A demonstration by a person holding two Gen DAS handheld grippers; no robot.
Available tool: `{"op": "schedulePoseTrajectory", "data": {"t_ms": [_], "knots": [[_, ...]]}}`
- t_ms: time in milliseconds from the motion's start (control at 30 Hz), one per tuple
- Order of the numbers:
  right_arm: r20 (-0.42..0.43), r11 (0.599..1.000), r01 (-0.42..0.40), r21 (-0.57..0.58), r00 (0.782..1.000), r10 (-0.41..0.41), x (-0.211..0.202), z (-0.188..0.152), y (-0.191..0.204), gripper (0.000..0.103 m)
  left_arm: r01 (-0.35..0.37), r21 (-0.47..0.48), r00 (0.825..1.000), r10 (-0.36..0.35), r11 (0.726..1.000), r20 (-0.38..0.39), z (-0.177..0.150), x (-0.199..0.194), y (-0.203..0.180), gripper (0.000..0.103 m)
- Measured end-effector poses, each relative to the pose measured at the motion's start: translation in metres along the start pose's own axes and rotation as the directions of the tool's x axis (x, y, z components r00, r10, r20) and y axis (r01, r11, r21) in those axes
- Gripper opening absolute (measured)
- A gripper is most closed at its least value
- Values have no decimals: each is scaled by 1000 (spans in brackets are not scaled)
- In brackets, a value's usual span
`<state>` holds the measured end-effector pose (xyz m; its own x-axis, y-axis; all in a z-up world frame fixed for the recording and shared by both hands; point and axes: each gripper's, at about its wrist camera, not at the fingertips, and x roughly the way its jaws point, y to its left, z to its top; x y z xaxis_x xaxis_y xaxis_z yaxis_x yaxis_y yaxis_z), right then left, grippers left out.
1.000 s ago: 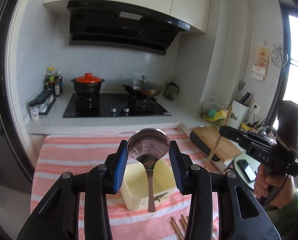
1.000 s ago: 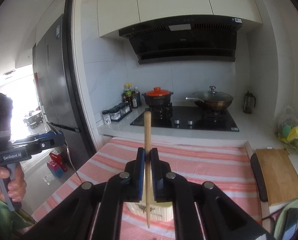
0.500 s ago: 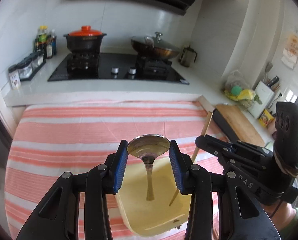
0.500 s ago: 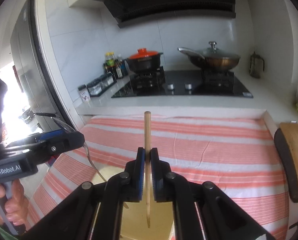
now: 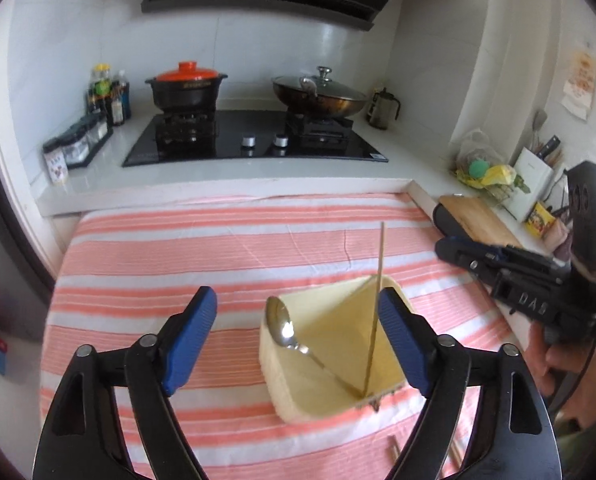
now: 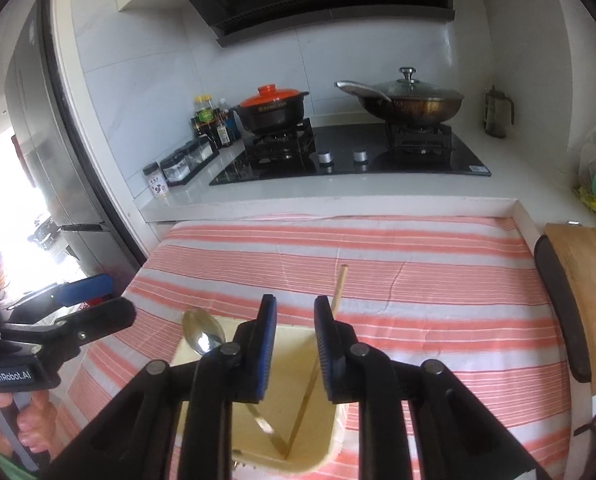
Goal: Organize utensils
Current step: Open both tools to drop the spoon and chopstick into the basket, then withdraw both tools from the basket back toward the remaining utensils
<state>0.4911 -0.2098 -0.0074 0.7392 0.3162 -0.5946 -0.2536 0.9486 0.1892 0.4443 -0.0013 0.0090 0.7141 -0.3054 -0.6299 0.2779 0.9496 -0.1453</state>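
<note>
1. The left gripper [image 5: 298, 338] hangs above the table [image 5: 225, 248] with its blue-padded jaws spread wide and nothing between them.
2. The right gripper [image 6: 295, 350] has its jaws parted as well, with a clear gap between the pads – it pinches nothing.
3. A cream-coloured container [image 5: 293, 394] stands on the striped cloth [image 5: 201, 240] that covers the table, tilted in both views.
4. A metal spoon [image 5: 283, 328] sits inside the container – its bowl leans on the left rim and its handle runs down to the near bottom corner.
5. A wooden chopstick [image 5: 378, 280] stands in the same container, almost upright, its lower end meeting the spoon handle at that bottom corner and its top rising well above the rim.
6. In the right wrist view the chopstick [image 6: 340, 286] shows just beside the right jaw, apart from the pad.
7. More chopstick ends [image 5: 394, 452] lie on the cloth near the lower edge of the left wrist view.
8. Behind the table there is a stove [image 5: 253, 140] carrying a black pot with an orange lid [image 5: 185, 88] and a lidded wok [image 5: 318, 94].
</note>
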Motion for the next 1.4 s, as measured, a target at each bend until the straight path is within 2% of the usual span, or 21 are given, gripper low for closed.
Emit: {"op": "schedulePoseTrajectory", "data": {"t_ms": [33, 100, 233, 333, 400, 467, 567, 700, 833, 1067, 1400], "knots": [[12, 1000, 0, -21, 1000, 0, -17, -2, 2, 24, -3, 17, 1000, 2, 1000, 10, -10, -18, 1, 96], [33, 997, 25, -79, 999, -22, -55, -18, 9, 37, -18, 43, 1000, 18, 999, 11, -39, -51, 0, 98], [23, 976, 75, -206, 997, -72, -122, -77, 22, 38, -51, 25, 998, 51, 998, -37, -117, -98, -4, 99], [-11, 978, 72, -194, 997, -76, -156, -135, 23, 38, -53, -10, 995, 52, 999, -81, -189, -118, -11, 99], [-20, 982, 84, -170, 996, -89, -175, -180, 22, 38, -90, -32, 992, 86, 995, -93, -234, -127, -16, 99], [-2, 977, 132, -165, 991, -134, -190, -225, 24, 38, -124, -60, 986, 116, 990, -119, -270, -127, -21, 99], [-5, 978, 181, -106, 983, -183, -204, -285, 24, 38, -156, -58, 981, 147, 986, -129, -303, -124, -31, 99], [14, 967, 254, -26, 967, -254, -210, -336, 18, 38, -189, -32, 972, 182, 981, -150, -323, -110, -40, 99], [0, 964, 265, 4, 964, -265, -212, -356, 13, 38, -183, -17, 971, 177, 983, -162, -330, -104, -46, 99], [-2, 955, 295, 17, 955, -295, -213, -362, 2, 38, -205, 4, 969, 203, 979, -140, -325, -104, -52, 99], [-27, 955, 296, 30, 955, -295, -199, -356, -2, 38, -171, -27, 975, 165, 985, -150, -329, -100, -49, 99]]}}
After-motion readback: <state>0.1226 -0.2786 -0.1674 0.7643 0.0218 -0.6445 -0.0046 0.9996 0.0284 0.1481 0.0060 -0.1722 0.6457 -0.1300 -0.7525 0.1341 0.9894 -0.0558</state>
